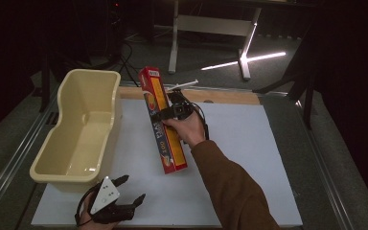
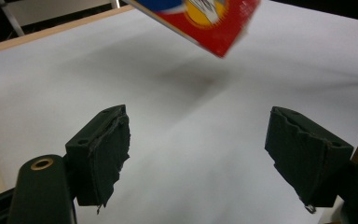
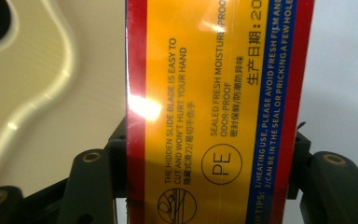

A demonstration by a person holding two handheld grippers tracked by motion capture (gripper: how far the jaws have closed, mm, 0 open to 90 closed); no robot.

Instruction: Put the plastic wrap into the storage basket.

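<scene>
While the right gripper (image 1: 165,115) clamps a long red and yellow cling-film box (image 1: 163,120) near the centre of the high view, the box hangs lifted and tilted over the white table mat (image 1: 249,158), its far end pointing toward the upper middle of the frame and its near end dropping toward the lower centre. A faint shadow of it lies on the mat in the left gripper view, where one red corner of the box (image 2: 200,21) pokes in at the top edge. From the right gripper view, the box (image 3: 219,107) sits squarely between the two black jaws, which press on its red side edges; the yellow face carries black print and a "PE" mark in a circle.

A cream plastic tub (image 1: 79,127) stands at the left of the high view, just beside the box's far end, partly on the mat and partly off it. Its pale rim (image 3: 37,88) curves through the left side of the right gripper view.

Down at the lower left of the high view, the left gripper (image 1: 134,191) hovers near the tub's near corner, its jaws spread wide with nothing between them; its own view (image 2: 198,158) shows bare mat in the gap. A brown sleeve (image 1: 235,191) runs in from the bottom edge to the right hand.
</scene>
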